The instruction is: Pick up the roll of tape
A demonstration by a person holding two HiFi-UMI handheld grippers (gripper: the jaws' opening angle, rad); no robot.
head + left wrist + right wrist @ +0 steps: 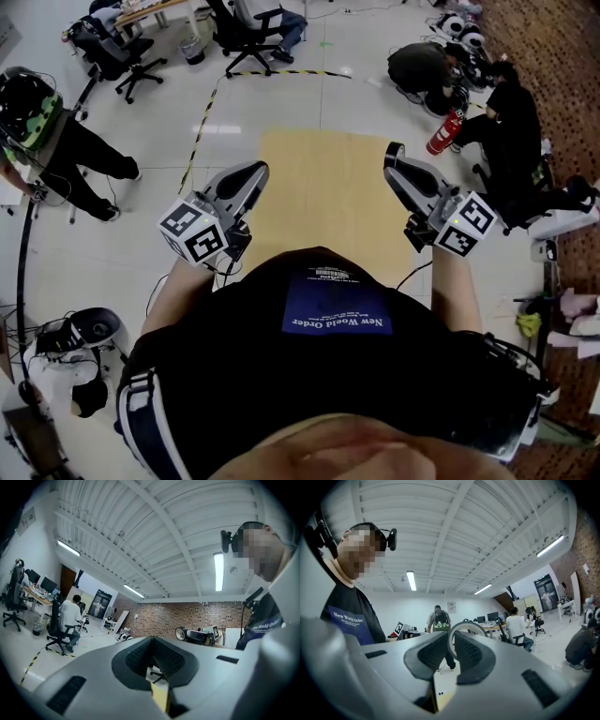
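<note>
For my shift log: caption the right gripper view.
Right gripper clamps a pale, thin roll of tape, white ceiling behind.

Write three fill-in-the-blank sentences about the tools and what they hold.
Only the ___ tool grips the roll of tape.
The jaws of the left tool are shut on ___.
The fire extinguisher on the floor is ___.
Missing: right, meaning the right tool; nothing; red.
</note>
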